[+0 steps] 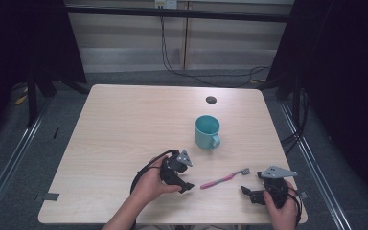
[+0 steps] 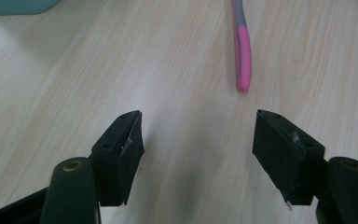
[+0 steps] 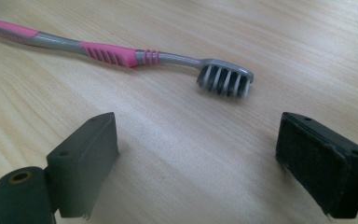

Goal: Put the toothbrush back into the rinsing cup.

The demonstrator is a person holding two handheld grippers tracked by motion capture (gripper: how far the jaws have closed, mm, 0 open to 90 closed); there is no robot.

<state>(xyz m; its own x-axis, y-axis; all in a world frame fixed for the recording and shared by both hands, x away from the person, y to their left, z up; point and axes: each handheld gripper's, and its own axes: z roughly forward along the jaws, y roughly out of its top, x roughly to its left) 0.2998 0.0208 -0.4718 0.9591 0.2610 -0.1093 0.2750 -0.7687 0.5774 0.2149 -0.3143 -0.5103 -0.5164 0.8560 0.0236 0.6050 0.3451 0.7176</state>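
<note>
Nearest me, my right gripper sits at the desk's near right edge with jaws spread and nothing between them, while my left gripper has its jaws parted around bare wood. Between the two lies the pink toothbrush, flat on the desk, bristles toward the right gripper. Farther off stands the teal mug.
</note>
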